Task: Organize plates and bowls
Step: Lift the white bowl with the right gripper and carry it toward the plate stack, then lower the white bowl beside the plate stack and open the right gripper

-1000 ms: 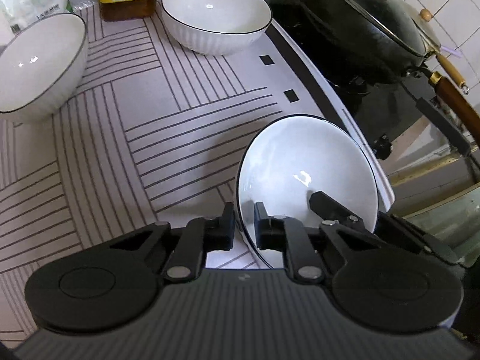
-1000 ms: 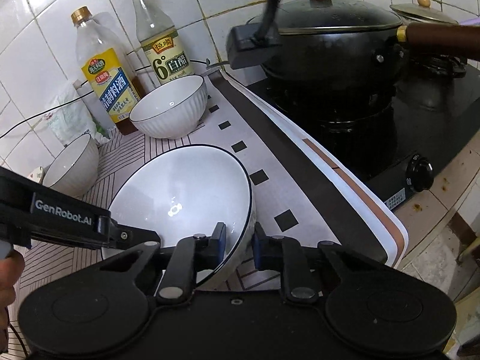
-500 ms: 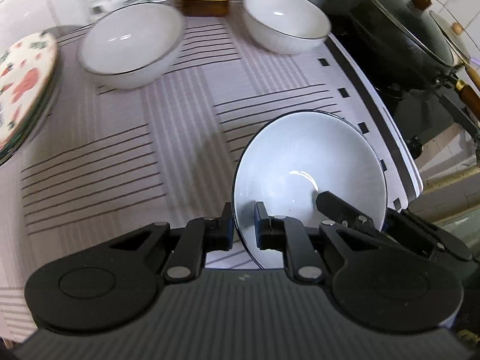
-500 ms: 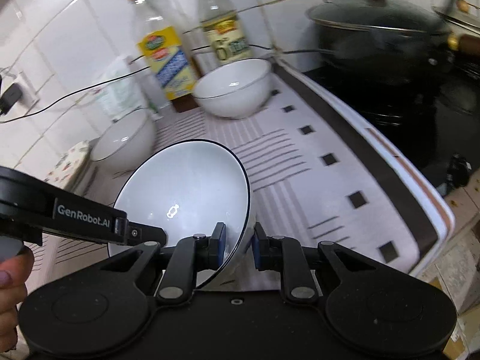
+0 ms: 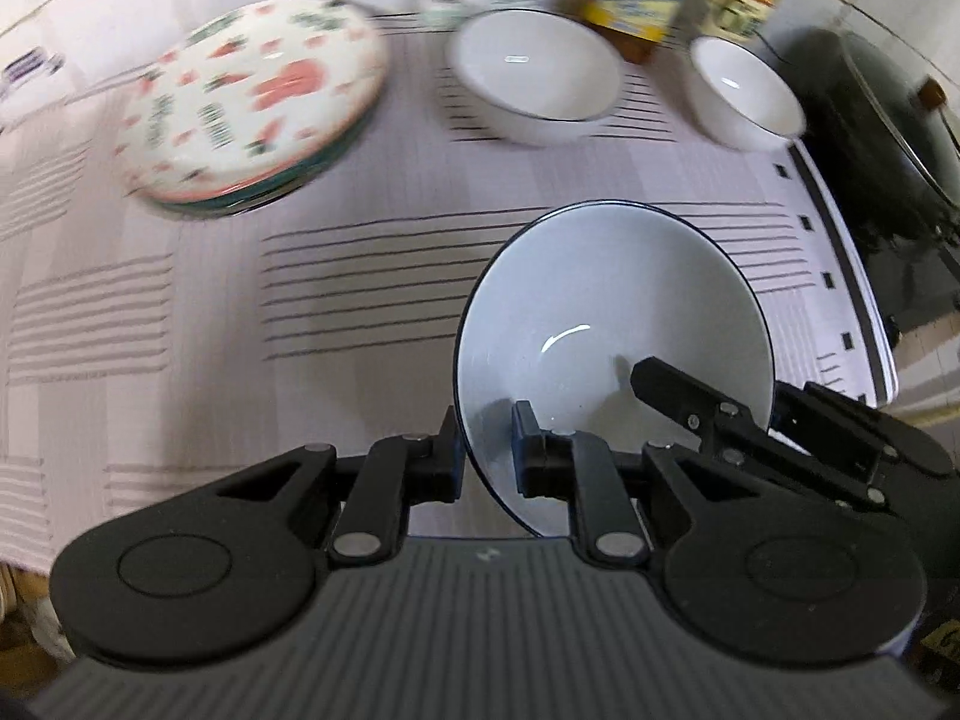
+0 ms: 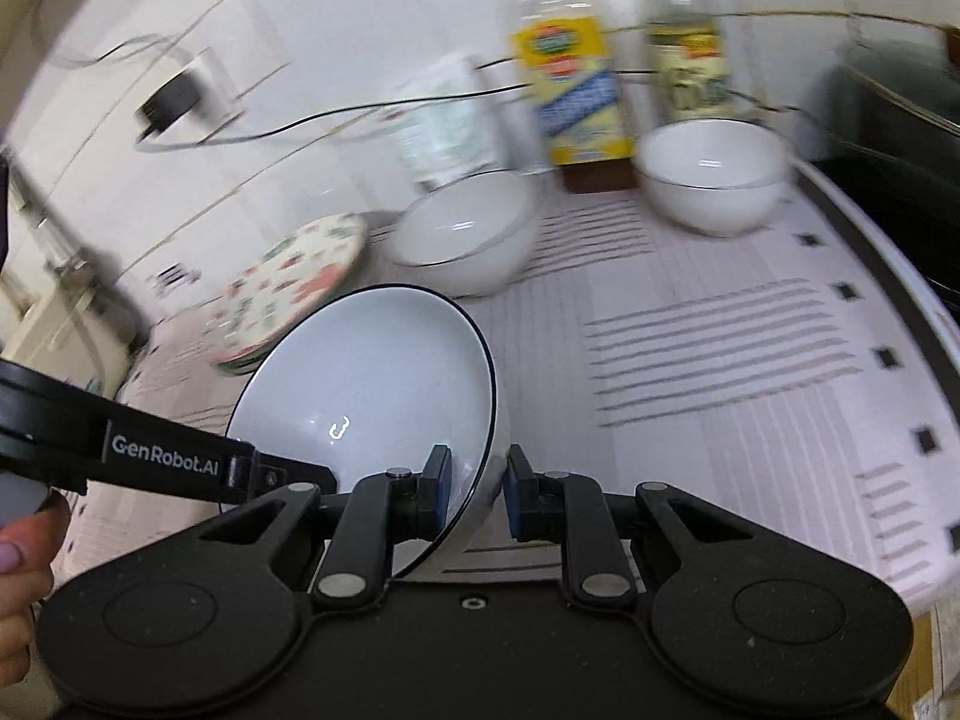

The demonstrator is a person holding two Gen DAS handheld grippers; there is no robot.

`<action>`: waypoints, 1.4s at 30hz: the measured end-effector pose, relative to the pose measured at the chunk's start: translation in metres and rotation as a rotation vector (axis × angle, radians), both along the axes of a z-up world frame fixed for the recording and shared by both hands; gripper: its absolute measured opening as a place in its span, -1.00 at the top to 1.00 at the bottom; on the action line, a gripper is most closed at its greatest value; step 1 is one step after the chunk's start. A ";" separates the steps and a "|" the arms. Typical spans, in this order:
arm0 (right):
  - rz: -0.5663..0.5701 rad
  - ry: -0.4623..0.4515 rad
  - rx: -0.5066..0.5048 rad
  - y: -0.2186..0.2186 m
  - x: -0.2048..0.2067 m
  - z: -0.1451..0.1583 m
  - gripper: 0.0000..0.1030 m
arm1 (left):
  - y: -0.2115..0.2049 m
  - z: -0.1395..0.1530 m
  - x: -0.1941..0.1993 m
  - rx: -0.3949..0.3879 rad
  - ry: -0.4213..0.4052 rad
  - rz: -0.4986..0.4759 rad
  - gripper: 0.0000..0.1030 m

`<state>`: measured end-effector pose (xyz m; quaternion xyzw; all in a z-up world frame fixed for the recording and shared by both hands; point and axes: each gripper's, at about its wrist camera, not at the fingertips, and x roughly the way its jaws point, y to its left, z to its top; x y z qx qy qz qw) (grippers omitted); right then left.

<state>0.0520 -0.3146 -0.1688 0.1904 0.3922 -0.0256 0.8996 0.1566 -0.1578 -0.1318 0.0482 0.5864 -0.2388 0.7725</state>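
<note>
A white bowl with a dark rim [image 5: 606,324] is held above the striped mat by both grippers. My left gripper [image 5: 487,450] is shut on its near-left rim. My right gripper [image 6: 475,489] is shut on its opposite rim, and its fingers [image 5: 684,396] show at the bowl's right in the left wrist view. The same bowl [image 6: 366,372] shows in the right wrist view. Two more white bowls [image 5: 534,75] [image 5: 744,93] sit at the back of the counter. A stack of patterned plates [image 5: 252,99] lies at the back left.
Two labelled bottles [image 6: 570,90] [image 6: 690,66] and a plastic bag [image 6: 444,120] stand against the tiled wall behind the bowls. A black lidded pot [image 5: 876,120] sits on the stove to the right. The mat's edge [image 5: 852,276] borders the stove.
Both grippers have carried the bowl leftward along the counter, away from the stove. The plate stack has come into view, and the two resting bowls have shifted right in the frames.
</note>
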 end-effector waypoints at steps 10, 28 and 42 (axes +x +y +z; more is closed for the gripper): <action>0.216 0.032 -0.012 0.068 0.047 0.005 0.56 | 0.079 -0.013 0.019 -0.002 0.041 0.152 0.72; 0.262 0.060 0.028 0.119 0.108 -0.046 0.54 | 0.116 -0.061 0.065 0.047 0.077 0.276 0.69; 0.312 -0.046 -0.088 0.104 0.088 -0.010 -0.03 | 0.104 -0.014 0.040 0.127 -0.048 0.202 0.33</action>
